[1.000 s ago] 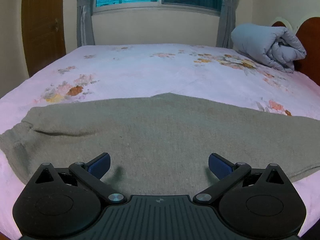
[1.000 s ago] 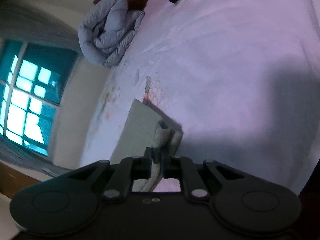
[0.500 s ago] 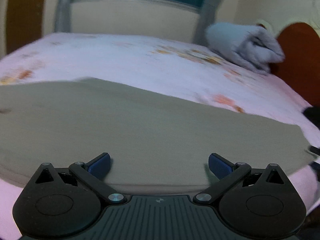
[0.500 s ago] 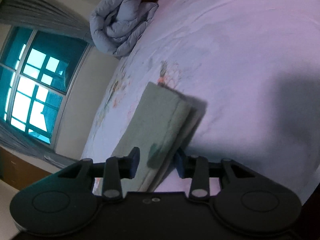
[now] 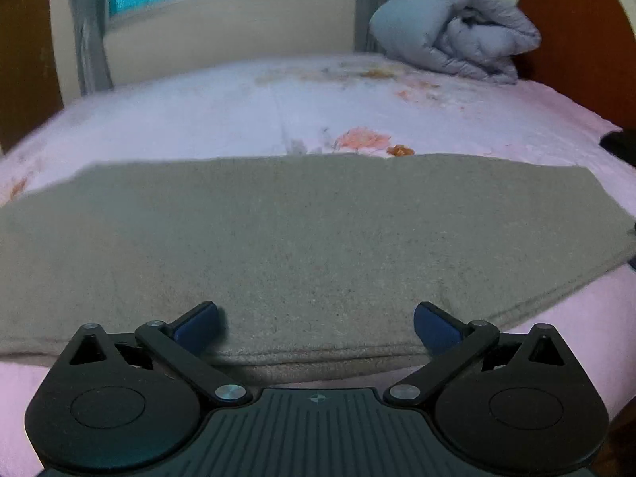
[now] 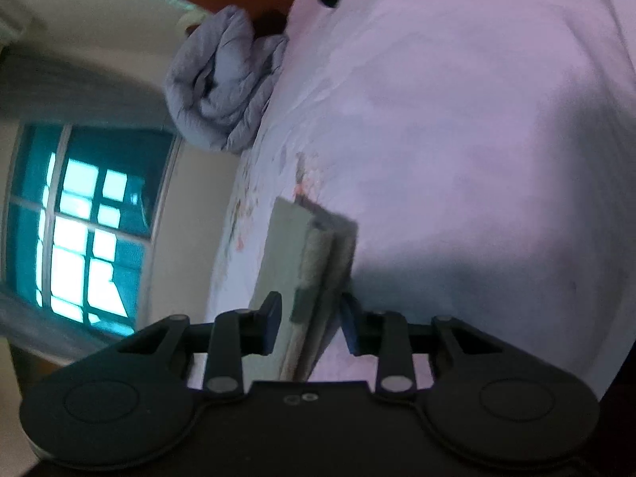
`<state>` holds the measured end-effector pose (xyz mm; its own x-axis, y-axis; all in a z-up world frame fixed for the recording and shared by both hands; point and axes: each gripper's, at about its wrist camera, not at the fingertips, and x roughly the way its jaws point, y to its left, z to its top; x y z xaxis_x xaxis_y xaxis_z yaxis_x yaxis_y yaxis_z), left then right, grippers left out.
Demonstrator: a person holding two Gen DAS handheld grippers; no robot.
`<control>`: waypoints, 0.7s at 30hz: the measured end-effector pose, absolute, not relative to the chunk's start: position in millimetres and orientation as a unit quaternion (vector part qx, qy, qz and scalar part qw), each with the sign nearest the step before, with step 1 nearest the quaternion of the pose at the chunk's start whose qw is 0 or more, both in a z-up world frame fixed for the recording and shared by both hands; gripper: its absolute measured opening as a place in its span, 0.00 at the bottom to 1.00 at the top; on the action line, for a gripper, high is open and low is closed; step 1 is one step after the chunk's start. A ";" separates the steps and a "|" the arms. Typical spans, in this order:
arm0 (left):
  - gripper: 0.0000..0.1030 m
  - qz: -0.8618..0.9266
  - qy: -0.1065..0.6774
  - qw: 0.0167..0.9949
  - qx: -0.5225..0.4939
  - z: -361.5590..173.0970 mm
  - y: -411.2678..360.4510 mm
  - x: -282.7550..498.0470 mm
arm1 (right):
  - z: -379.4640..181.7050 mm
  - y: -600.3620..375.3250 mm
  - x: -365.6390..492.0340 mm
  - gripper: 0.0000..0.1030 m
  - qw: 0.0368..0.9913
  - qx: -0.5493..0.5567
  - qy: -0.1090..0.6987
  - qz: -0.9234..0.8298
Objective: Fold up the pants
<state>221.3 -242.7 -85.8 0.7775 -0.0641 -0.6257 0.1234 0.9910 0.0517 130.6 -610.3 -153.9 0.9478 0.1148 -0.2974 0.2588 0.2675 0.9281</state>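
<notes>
The grey-green pants [image 5: 318, 230] lie folded lengthwise as a long strip across the pink floral bed sheet [image 5: 238, 111]. My left gripper [image 5: 314, 312] is open wide, its blue pads hovering over the strip's near edge with nothing gripped. In the right wrist view the layered end of the pants [image 6: 286, 246] runs between the jaws of my right gripper [image 6: 312, 318]. Those jaws are closing, and a gap still shows between the left pad and the cloth. The view is rolled, so the bed sheet [image 6: 457, 139] stands steeply on the right.
A rolled grey duvet [image 5: 457, 28] rests at the far right by the brown headboard [image 5: 580, 28]; the right wrist view shows the duvet [image 6: 222, 91] too. A window [image 6: 79, 218] with curtains is behind the bed. A dark object [image 5: 620, 143] lies at the bed's right edge.
The left gripper slid right along the pants, still open. The right gripper, shut on the pants' end a second ago, released it and now stands narrower around it.
</notes>
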 end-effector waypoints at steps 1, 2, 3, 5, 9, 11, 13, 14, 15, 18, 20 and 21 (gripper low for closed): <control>1.00 -0.049 0.329 0.942 0.040 -86.7 -239.8 222.3 | -155.3 -610.6 131.1 0.21 0.778 0.607 0.155 -0.047; 1.00 -0.048 0.329 0.942 0.037 -87.1 -239.4 221.7 | -155.2 -610.6 131.8 0.21 0.779 0.606 0.156 -0.046; 1.00 -0.047 0.329 0.942 0.038 -87.5 -240.3 221.7 | -155.0 -610.0 132.2 0.21 0.781 0.603 0.157 -0.047; 1.00 -0.045 0.328 0.943 0.039 -88.2 -241.0 221.3 | -155.8 -609.8 134.2 0.19 0.781 0.603 0.157 -0.051; 1.00 -0.043 0.328 0.943 0.026 -85.0 -240.9 219.7 | -151.6 -609.7 138.7 0.17 0.783 0.598 0.160 -0.066; 1.00 -0.043 0.324 0.945 0.028 -85.0 -240.2 218.6 | -149.5 -608.7 140.2 0.19 0.784 0.596 0.160 -0.069; 1.00 -0.044 0.319 0.946 0.038 -89.8 -242.1 216.6 | -147.8 -604.2 142.1 0.14 0.791 0.583 0.172 -0.075; 1.00 -0.044 0.320 0.946 0.045 -91.7 -243.4 217.1 | -146.7 -602.7 142.6 0.08 0.793 0.577 0.178 -0.081; 1.00 -0.044 0.320 0.945 0.050 -92.6 -244.7 218.4 | -145.0 -601.9 143.6 0.07 0.796 0.571 0.183 -0.087; 1.00 -0.050 0.328 0.942 0.045 -91.4 -242.2 223.9 | -132.0 -596.6 148.3 0.05 0.812 0.540 0.196 -0.099; 1.00 -0.058 0.333 0.940 0.041 -88.8 -239.5 226.4 | -117.2 -589.8 151.7 0.05 0.828 0.515 0.197 -0.099; 1.00 -0.070 0.335 0.939 0.031 -83.6 -233.2 227.3 | -106.8 -584.8 153.6 0.04 0.837 0.503 0.194 -0.094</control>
